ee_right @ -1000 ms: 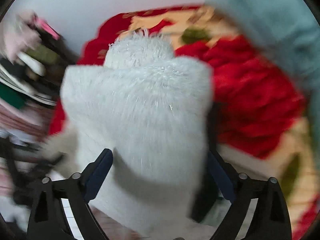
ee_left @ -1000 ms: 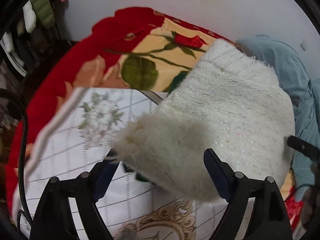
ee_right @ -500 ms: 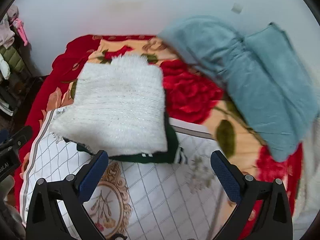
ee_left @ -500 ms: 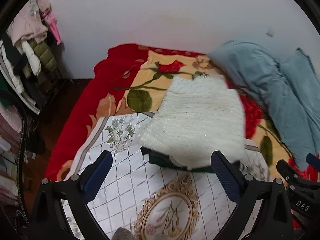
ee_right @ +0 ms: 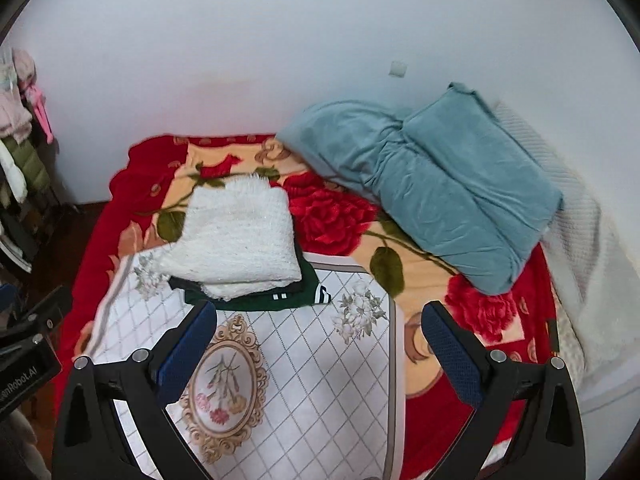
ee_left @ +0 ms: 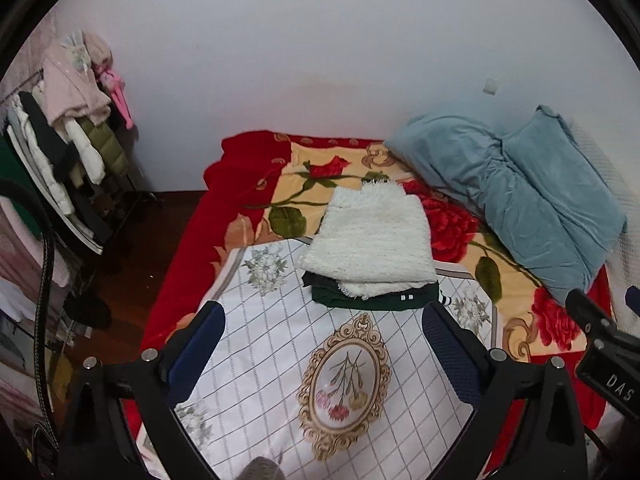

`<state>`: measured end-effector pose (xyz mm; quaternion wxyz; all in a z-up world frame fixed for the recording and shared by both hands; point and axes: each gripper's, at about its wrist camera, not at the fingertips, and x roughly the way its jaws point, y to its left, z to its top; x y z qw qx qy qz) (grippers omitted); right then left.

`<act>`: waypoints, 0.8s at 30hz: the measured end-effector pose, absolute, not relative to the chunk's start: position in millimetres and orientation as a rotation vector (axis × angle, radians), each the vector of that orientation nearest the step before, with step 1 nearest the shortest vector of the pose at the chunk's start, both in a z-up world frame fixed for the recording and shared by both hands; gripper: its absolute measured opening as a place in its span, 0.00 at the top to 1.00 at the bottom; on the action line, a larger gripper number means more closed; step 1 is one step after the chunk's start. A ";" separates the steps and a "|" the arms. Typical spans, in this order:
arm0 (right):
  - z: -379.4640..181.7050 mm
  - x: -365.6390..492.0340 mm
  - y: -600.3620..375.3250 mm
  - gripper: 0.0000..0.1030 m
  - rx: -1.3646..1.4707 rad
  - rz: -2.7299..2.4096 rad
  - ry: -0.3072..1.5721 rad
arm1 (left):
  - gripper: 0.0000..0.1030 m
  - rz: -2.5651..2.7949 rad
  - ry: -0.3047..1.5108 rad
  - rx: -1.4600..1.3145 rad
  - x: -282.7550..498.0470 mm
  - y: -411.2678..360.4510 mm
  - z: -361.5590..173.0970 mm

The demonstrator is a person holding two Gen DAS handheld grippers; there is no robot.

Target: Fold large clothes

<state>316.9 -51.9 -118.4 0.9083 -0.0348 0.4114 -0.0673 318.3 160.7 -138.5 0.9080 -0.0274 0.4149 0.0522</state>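
A folded fluffy white sweater [ee_left: 374, 238] lies on top of a folded dark green garment [ee_left: 376, 300], on the far end of a white patterned cloth [ee_left: 320, 360] spread over the bed. The stack also shows in the right wrist view: the white sweater [ee_right: 240, 232] over the green garment [ee_right: 296, 296]. My left gripper [ee_left: 322, 334] is open and empty, held back above the cloth, short of the stack. My right gripper [ee_right: 318, 330] is open and empty, also back from the stack.
A red and yellow rose blanket [ee_left: 452, 224] covers the bed. A folded blue quilt [ee_right: 432, 176] lies at the right against the wall. A clothes rack [ee_left: 68, 132] with hanging garments stands at the left. The right gripper's body [ee_left: 604, 344] shows at the right edge.
Both grippers let go of the white sweater, which now rests on the green garment. Both have pulled back and up, away from the stack, and stand open.
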 end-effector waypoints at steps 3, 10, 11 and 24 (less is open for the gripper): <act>-87.6 282.7 -52.9 0.00 -0.065 -0.145 0.824 | 0.02 0.105 0.836 -0.046 292.1 159.7 -117.5; -27.7 210.9 -54.9 0.00 -0.076 -0.118 0.757 | 0.02 0.122 0.786 -0.063 240.8 156.7 -76.2; -23.1 205.4 -55.2 0.00 -0.077 -0.113 0.755 | 0.02 0.122 0.779 -0.068 234.8 156.6 -70.8; 47.1 139.8 -62.9 0.00 -0.056 -0.070 0.730 | 0.02 0.152 0.765 -0.065 190.8 156.8 -24.4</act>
